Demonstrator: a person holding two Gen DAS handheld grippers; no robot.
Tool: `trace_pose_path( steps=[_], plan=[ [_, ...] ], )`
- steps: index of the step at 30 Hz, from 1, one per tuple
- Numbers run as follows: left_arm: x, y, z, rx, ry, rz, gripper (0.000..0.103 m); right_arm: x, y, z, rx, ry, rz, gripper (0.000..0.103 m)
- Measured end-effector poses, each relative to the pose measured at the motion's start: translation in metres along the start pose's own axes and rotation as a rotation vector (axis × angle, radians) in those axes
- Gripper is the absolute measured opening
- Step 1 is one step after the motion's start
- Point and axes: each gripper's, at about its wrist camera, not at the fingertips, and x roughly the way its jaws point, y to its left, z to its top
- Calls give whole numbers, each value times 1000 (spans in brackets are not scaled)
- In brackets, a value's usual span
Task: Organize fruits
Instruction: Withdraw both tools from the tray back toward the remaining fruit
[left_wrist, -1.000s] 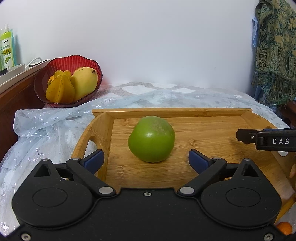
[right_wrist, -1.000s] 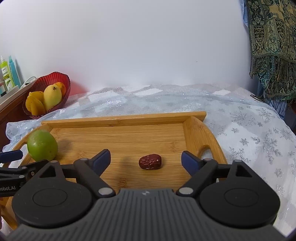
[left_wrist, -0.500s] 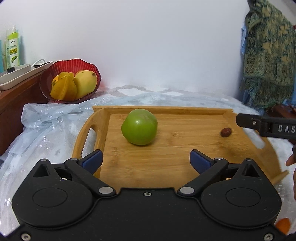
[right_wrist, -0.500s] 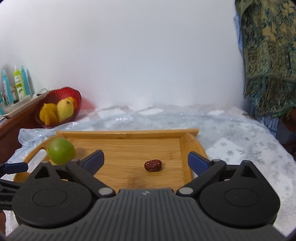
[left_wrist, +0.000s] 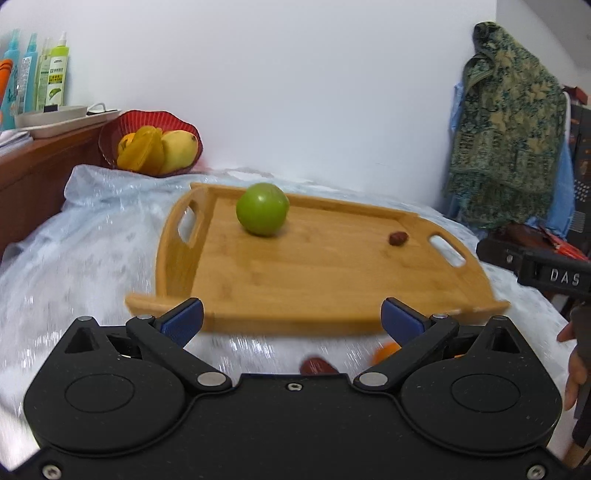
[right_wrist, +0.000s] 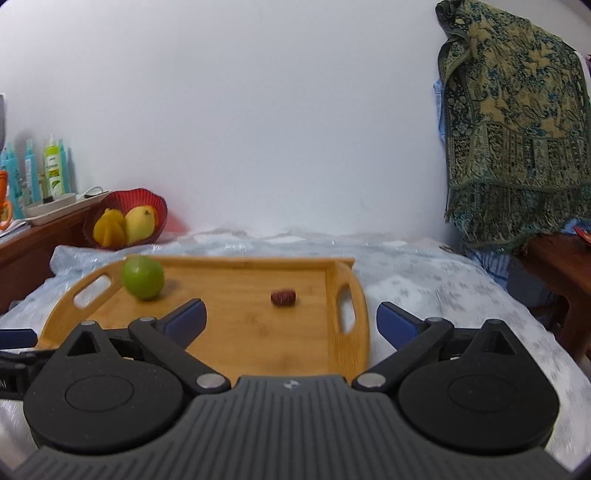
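Observation:
A round green fruit lies at the far left of the wooden tray, and a small red date lies toward its right handle. From the right wrist view the green fruit and the date rest on the same tray. My left gripper is open and empty, back from the tray's near edge. Just under it on the cloth lie another red date and an orange fruit, partly hidden. My right gripper stands wide open, empty, over the tray's near right corner.
A red bowl with yellow fruits sits at the back left against the wall. Bottles and a dish stand on a wooden cabinet at left. A patterned cloth hangs at right over dark furniture. A shiny snowflake-print cover spreads over the surface.
Both grippers have pulled back from the tray, leaving the green fruit and the date lying on it. The right jaws have spread a little wider. Loose fruits on the cloth have come into view.

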Motion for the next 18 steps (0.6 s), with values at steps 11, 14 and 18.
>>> trace_pose_path(
  steps=[11,14,18],
  plan=[
    [-51,-5,-41,41,-42,-45,102,-45,7,-57,-16,67,-44,103],
    [-60,-11,-49,82,-46,-77,102,-50,10,-65,-64,69,-72,103],
    [-70,-24,-60,156,-54,-97,101,-53,9,-70,-67,81,-33,103]
  ],
)
